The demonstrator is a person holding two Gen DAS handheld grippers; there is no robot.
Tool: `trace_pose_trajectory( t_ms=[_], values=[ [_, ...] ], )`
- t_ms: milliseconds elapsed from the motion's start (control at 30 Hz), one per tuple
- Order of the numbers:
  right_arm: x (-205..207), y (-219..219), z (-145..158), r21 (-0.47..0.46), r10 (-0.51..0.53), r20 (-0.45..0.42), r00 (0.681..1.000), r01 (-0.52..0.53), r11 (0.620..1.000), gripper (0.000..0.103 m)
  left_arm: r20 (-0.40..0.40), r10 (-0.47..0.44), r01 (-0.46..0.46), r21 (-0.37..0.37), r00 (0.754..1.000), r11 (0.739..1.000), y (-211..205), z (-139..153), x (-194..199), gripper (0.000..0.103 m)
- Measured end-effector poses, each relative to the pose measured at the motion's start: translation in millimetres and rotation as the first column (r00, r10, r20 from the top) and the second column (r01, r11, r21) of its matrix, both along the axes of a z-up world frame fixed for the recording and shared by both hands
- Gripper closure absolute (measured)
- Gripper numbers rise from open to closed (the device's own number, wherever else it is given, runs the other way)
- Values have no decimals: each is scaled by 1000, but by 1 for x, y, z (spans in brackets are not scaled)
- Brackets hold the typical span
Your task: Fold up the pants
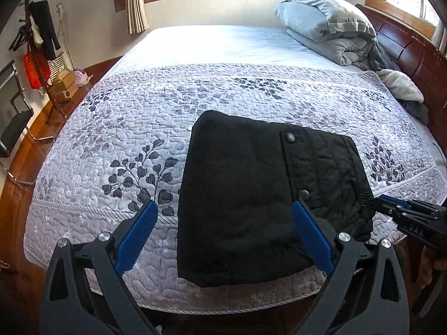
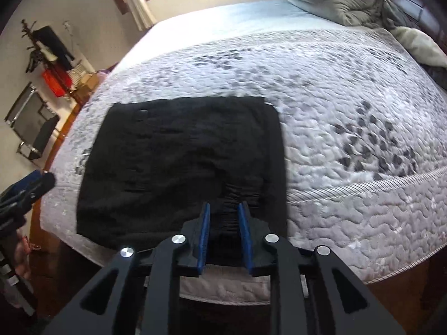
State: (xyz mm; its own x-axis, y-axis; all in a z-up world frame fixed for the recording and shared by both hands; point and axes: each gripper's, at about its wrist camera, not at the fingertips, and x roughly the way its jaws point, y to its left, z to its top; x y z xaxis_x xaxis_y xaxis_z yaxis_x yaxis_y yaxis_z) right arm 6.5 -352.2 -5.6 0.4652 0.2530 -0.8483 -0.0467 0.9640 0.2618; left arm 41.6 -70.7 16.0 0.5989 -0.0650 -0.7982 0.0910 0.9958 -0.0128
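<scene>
The pants (image 1: 251, 195) lie folded into a thick black block at the lower centre of the left wrist view, near the front edge of the bed (image 1: 111, 128). They look soft and limp, fairly light, best taken at the elastic waistband. The left gripper (image 1: 223, 217) hangs above them, fingers spread wide and empty. Lower centre of the right wrist view, the right gripper (image 2: 223, 209) stands narrowly parted astride the gathered waistband, seemingly not pinching it.

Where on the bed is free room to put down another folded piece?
Free: the quilt left of the pants, and the wide strip behind them up to the plain sheet. Right of the pants, quilt is also bare. Crowded: the far right corner, with the duvet and blankets.
</scene>
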Motion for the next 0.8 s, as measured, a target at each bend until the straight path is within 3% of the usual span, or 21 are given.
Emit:
trace_pose_trajectory(
  t_ms=[333,600,800],
  values=[
    [7,10,-37,16,-14,-80,997,15,1000,83,16,25,-25,-6,1000,1000,9,-1,-3,7],
    [5,10,-29,27,-19,-71,997,21,999,81,13,16,-16,-11,1000,1000,8,-1,-5,7],
    [0,12,-27,4,-21,-72,997,21,1000,81,-44,21,-21,7,999,1000,8,-26,0,6]
  ],
)
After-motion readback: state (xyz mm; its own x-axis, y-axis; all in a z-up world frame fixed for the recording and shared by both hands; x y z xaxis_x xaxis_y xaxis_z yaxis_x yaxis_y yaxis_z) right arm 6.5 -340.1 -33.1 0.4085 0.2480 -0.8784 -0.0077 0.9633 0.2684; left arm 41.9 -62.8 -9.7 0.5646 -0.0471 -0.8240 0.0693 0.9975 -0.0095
